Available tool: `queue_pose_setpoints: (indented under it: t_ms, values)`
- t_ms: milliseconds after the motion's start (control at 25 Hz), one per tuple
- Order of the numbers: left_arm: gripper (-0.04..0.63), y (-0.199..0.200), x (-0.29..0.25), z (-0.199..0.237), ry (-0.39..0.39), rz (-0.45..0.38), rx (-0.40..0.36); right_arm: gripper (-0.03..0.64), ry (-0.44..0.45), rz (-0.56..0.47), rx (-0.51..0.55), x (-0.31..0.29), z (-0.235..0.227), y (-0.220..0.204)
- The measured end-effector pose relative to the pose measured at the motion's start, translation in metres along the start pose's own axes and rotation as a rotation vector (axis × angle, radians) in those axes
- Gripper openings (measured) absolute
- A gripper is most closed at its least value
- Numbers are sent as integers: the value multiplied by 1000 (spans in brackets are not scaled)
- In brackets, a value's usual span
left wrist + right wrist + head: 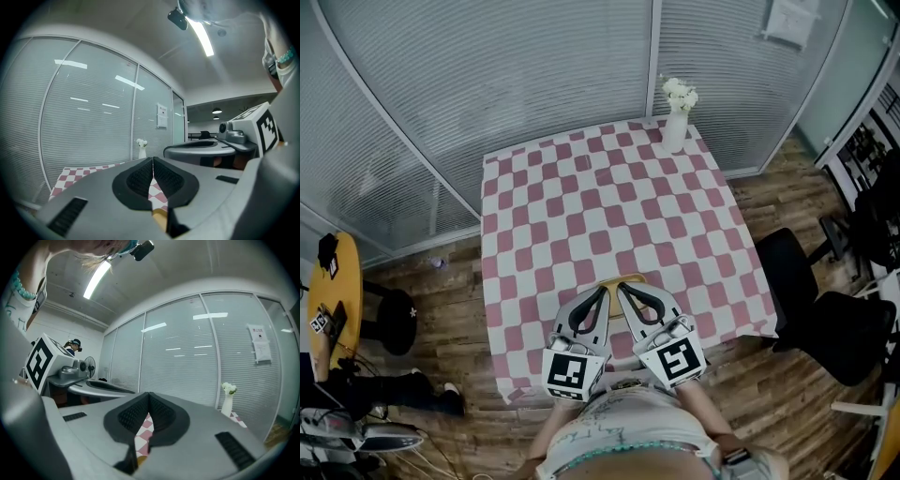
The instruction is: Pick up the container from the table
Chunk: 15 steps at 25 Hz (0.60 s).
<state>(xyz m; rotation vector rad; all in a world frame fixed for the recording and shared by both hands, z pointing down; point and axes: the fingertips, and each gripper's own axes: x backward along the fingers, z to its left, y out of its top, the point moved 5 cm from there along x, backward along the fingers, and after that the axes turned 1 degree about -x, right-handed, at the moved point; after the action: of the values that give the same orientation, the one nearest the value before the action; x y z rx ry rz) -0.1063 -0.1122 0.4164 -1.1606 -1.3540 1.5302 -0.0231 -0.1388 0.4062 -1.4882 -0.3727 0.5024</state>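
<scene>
Overhead, left tool [604, 290] and right tool [622, 287] — ribbed pads [140, 180] clenched, empty — hover over a rounded tan container [635, 277].

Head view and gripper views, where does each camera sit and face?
Head view: on the person's head, looking steeply down at the checked table; torso, left gripper and right gripper show.
Left gripper view: rides the left gripper, looks along its shut jaws across the table.
Right gripper view: likewise, from the right gripper.
All share the vase.
</scene>
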Motion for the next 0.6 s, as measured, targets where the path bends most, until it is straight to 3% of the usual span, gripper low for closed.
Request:
queue_pose_setpoints:
  t_ms: [600]
  values:
    - [17, -8, -5, -10, -35, 54, -12, -6, -40, 100, 0, 3, -23, -32]
